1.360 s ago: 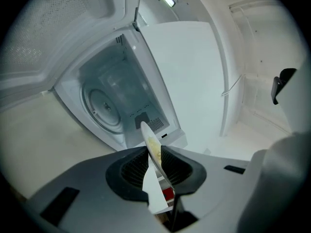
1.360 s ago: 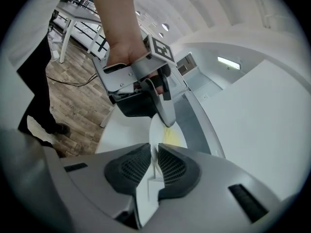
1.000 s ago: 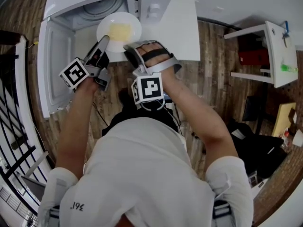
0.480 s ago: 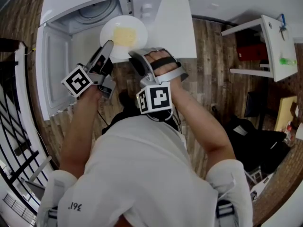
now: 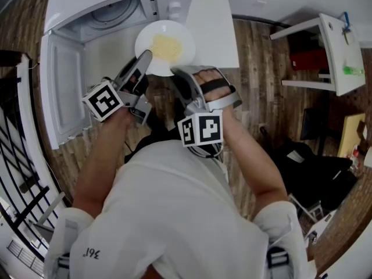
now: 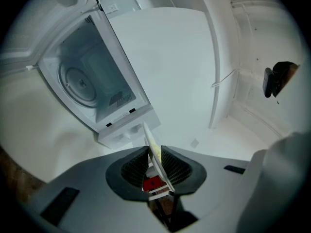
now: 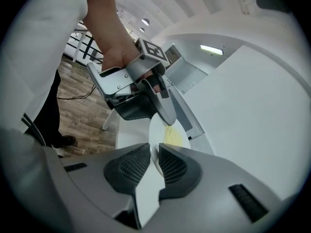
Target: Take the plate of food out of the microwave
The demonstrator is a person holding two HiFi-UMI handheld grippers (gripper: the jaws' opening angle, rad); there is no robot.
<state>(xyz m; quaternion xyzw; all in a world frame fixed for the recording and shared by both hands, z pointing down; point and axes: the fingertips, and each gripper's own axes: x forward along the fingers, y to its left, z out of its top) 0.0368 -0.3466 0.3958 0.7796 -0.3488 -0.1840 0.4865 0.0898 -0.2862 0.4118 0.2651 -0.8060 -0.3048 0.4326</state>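
Holding the plate (image 5: 146, 42) at the microwave's (image 5: 104, 15) mouth, left gripper (image 5: 143, 58) and right gripper (image 5: 177, 73) jaws clench its rim; next, withdraw it level.

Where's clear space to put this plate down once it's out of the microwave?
The flat white surface right of the white microwave's control panel looks bare to its front edge. Left of the white plate of yellow food it is crowded: the open microwave door juts out.

Both arms reach forward, left gripper (image 5: 142, 61) level, right gripper (image 5: 179, 75) tipped downward. Each gripper's jaws are pinched on the rim of the plate (image 5: 187, 39), one beside the other
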